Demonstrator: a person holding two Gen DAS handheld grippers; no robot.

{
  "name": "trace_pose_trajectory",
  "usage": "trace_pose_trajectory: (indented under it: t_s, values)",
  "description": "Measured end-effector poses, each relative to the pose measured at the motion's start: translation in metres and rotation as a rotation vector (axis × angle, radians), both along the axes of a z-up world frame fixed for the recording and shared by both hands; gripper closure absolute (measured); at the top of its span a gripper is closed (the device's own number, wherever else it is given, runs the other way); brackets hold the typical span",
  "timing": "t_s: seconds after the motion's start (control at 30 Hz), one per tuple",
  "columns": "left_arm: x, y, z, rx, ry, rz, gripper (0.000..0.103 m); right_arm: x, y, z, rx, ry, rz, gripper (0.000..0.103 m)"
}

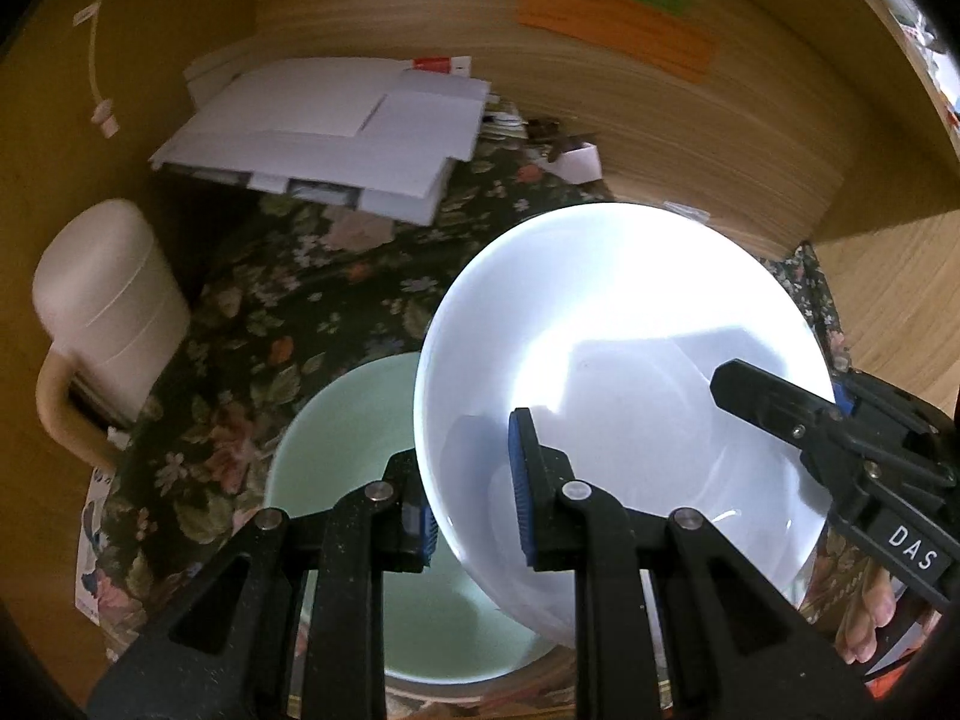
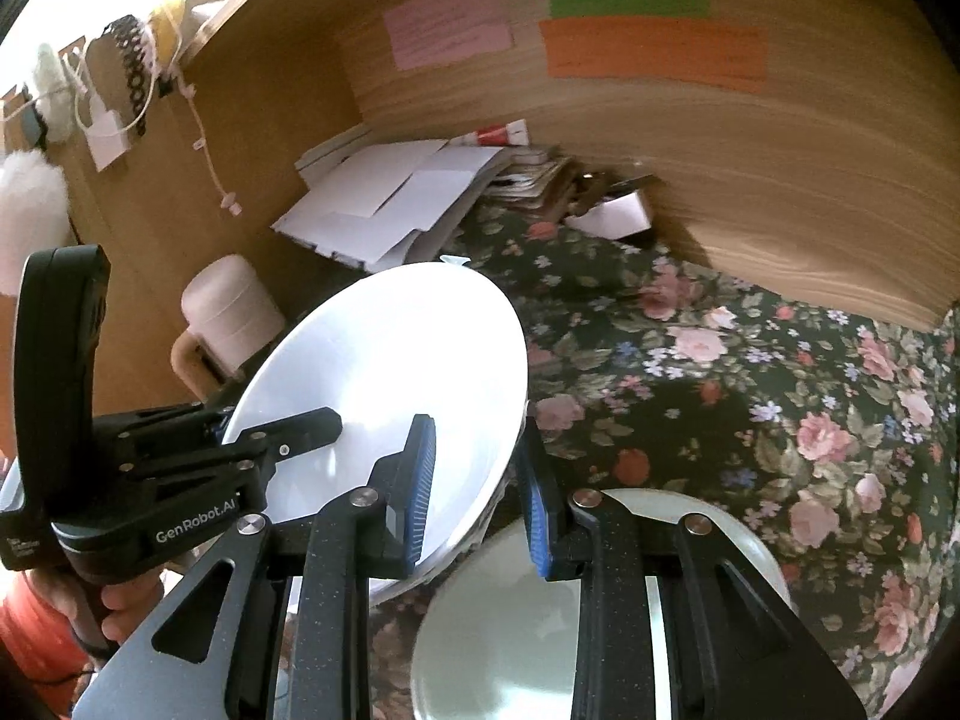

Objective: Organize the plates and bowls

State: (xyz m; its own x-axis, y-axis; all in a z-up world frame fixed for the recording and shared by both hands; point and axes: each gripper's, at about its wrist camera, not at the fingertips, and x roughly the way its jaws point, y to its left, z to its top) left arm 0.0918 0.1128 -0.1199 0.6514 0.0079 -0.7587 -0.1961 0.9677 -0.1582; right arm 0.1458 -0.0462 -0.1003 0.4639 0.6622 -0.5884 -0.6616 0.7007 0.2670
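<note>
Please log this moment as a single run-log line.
left hand-held gripper: shut on white bowl rim | right hand-held gripper: shut on opposite rim | bowl: tilted above green bowl | surface: floral cloth

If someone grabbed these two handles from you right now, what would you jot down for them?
Left hand-held gripper: shut on the rim of the white bowl.
Right hand-held gripper: shut on the opposite rim of the same bowl, so both carry it, tilted, above the floral tablecloth.
Pale green bowl: sits on the cloth right under the white one.
Done: white bowl lifted.
Left: probably lower it into the green bowl, then release both sides.
</note>
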Motion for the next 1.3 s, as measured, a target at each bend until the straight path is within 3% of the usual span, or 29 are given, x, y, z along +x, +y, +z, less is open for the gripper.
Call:
trace_pose_trajectory:
  t_s: [0.87, 1.3]
  values:
    - [-0.032, 0.031, -0.024, 0.033, 0.01, 0.033, 0.083, -0.004, 0.049, -0.037, -0.071, 0.11, 0.101, 0.077]
    - [-0.026, 0.029, -0.03, 0.031, 0.034, 0.022, 0.083, -0.009, 0.044, -0.035, -0.113, 0.044, 0.104, 0.076]
